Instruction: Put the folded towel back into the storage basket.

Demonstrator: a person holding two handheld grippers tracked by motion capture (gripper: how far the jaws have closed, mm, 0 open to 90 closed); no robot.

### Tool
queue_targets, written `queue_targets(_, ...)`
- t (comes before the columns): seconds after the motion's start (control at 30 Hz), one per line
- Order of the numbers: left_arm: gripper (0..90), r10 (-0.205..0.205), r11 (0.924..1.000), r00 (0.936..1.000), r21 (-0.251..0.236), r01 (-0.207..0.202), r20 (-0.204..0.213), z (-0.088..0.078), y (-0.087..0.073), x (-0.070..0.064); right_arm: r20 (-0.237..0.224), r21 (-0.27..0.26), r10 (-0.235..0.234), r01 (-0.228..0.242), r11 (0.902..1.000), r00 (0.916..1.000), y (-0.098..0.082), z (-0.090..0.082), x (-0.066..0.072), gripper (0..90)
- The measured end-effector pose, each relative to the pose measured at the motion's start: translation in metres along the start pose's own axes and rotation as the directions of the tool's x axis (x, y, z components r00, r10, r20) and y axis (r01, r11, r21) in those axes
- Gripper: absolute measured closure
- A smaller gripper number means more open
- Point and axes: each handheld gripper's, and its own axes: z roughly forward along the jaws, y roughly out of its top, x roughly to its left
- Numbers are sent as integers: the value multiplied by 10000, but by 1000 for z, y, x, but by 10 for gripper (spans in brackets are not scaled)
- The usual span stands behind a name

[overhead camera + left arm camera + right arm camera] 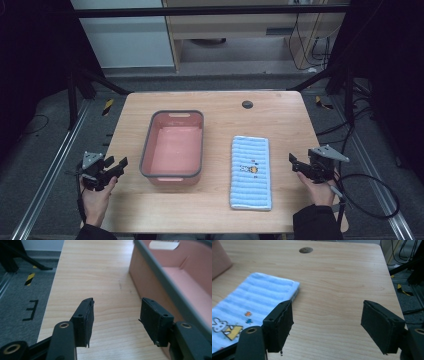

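A pink basin (173, 148) with a grey rim stands left of the table's middle, with nothing in it. To its right lies a folded blue striped towel (250, 172) with a small cartoon print. My left gripper (116, 165) hovers at the table's left edge, open, nothing between its jaws; the basin's wall (150, 282) is just to its right. My right gripper (295, 162) is held at the right edge, open and empty. In the right gripper view the towel (254, 300) lies to the left of the jaws.
The wooden table (280, 125) has a round cable hole (247, 104) at the back. Metal frame rails run along the floor on both sides, and a black cable (370, 195) loops at the right. Bare wood lies between basin and towel.
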Motion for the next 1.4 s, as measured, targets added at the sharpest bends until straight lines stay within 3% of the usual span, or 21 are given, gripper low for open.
queue_targets(0.2,415,252,9986,9996,-475,-245,143,-11,8,-6,-181,-454,-51,43,9990,9998,8,-8,7,242)
queue_targets(0.43,393,516,9958,9981,-771,-489,326,-19,15,-19,-457,-408,-242,223,9989,9987,12,-9,14,228)
queue_targets(0.77,359,511,9940,9955,-1003,-430,800,-29,23,-35,-647,-464,-358,328,9984,9973,21,-17,18,220)
queue_targets(1.1,336,971,9883,9864,-1297,-798,1325,-39,33,-57,-753,-648,-372,324,9974,9965,30,-25,17,232)
queue_targets(1.4,323,1395,9848,9763,-1262,-1193,1654,-35,39,-80,-1048,-701,-474,401,9967,9934,44,-26,23,239)
